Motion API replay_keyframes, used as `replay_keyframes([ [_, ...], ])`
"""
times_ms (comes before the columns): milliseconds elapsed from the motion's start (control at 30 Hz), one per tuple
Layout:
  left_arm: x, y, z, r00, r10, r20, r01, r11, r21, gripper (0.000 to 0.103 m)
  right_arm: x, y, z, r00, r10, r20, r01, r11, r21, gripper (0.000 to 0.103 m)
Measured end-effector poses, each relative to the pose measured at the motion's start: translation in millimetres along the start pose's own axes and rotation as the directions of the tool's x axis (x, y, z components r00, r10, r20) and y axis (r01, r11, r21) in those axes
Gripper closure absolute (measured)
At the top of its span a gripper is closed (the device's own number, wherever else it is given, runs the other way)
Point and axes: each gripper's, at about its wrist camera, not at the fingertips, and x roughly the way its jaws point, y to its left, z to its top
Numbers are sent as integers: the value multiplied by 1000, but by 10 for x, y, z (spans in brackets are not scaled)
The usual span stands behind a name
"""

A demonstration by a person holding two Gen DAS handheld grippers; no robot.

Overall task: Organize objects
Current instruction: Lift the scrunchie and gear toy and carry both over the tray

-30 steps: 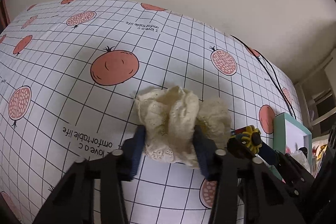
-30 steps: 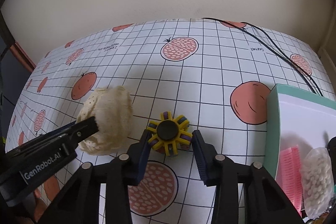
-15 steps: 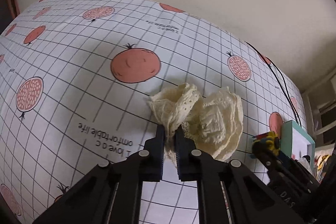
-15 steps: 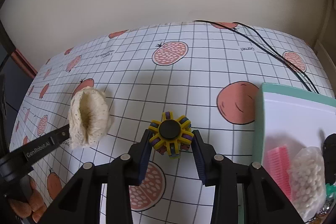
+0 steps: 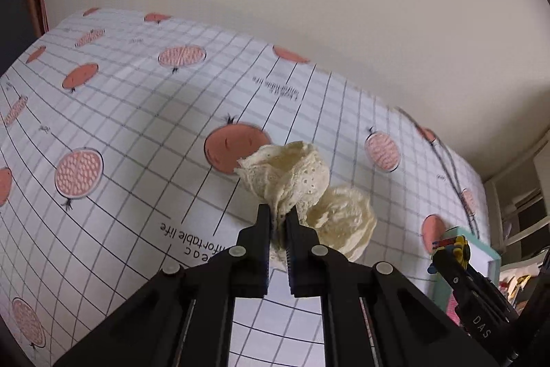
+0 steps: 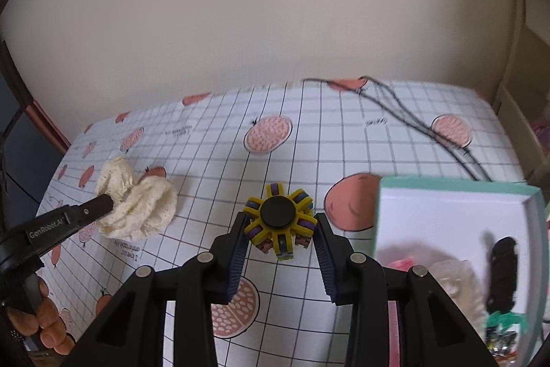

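You've got two grippers up, one item each. Your left gripper [image 5: 278, 222] has its jaws pinched together on one cream lace scrunchie [image 5: 302, 191]; the fabric bunches out past the tips toward 12 and 2 o'clock in the left wrist view, and it hangs clear of the table [image 5: 137, 133]. In the right wrist view that scrunchie [image 6: 137, 208] sits at 9 o'clock, gripped at its waist.

Your right gripper [image 6: 280, 229] has its jaws clamped on one spinner toy [image 6: 280, 220]: yellow spokes, purple and blue inserts, one black round cap on top. Pads touch it on both sides, and it is off the table.

Containers: one, a teal-rimmed white box [image 6: 457, 215] at 3 o'clock in the right wrist view, standing on the table. Inside it: one black elongated item [image 6: 503, 274], one pink item [image 6: 402, 263], one pale translucent item [image 6: 450, 281], and some green bits in the near corner. All are blurred, so you can't identify them further.

Also on the table: one bundle of black cables [image 6: 412, 122] at 1 o'clock, running from the wall side towards the box. The table cover is a white grid with pomegranate prints.
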Motion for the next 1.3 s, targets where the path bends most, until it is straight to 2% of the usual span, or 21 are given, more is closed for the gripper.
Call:
replay_keyframes([
  [433, -600, -383, 141, 989, -77, 126, 72, 996, 43, 95, -577, -201, 147, 996, -23, 81, 23, 1000, -6, 63],
  [800, -932, -848, 62, 973, -166, 161, 152, 984, 95, 95, -1021, -562, 147, 992, -33, 126, 32, 999, 11, 63],
  [1133, -1012, -1387, -153, 967, -203, 156, 173, 967, 185, 95, -1161, -992, -169, 988, -42, 149, 35, 998, 48, 63],
  [1300, -981, -1624, -264, 967, -211, 144, 177, 960, 219, 95, -1144, -1283, -486, 987, -47, 155, 35, 996, 78, 63],
])
